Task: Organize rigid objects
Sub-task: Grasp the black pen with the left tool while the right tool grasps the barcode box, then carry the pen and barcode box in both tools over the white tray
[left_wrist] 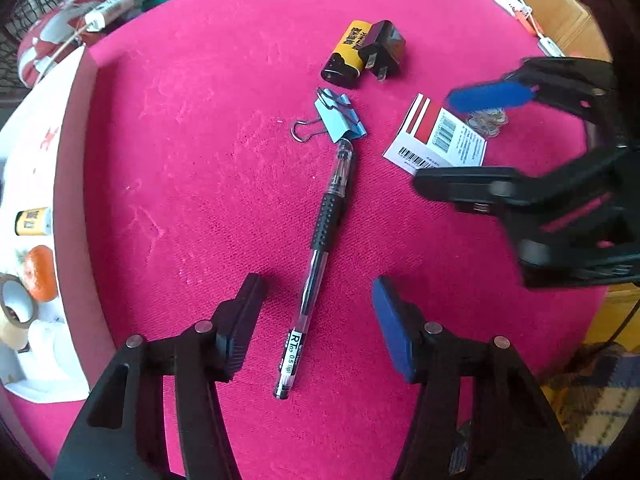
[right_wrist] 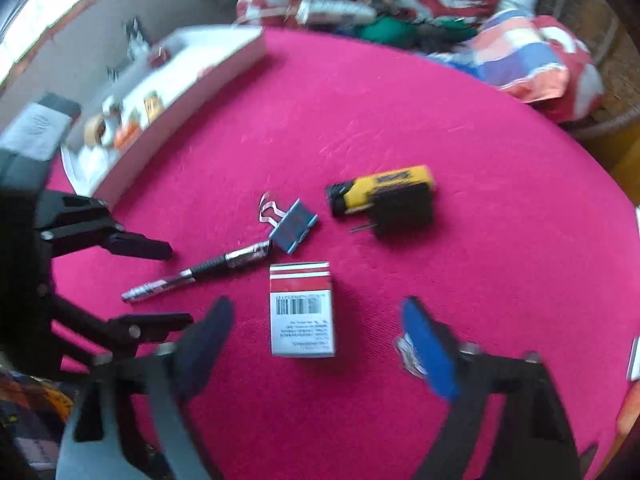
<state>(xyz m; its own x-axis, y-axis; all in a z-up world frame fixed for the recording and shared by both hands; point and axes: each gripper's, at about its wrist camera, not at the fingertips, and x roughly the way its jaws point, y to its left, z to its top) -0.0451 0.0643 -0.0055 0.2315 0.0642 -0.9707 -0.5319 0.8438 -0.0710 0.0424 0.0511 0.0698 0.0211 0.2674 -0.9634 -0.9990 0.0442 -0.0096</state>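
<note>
Pink cloth covers the table point(left_wrist: 200, 200). A clear black pen point(left_wrist: 316, 264) lies near its middle, lower end between the left gripper point(left_wrist: 316, 320), whose jaws stand apart, touching nothing. The pen's tip meets a blue binder clip point(left_wrist: 340, 118). Beyond sit a yellow battery point(left_wrist: 346, 54) and black plug adapter point(left_wrist: 382, 48), touching. The right gripper point(right_wrist: 320, 344), jaws apart, straddles a white-and-red box point(right_wrist: 302, 312) without pressing it. A white tray point(right_wrist: 180, 80) lines the table's far-left edge.
</note>
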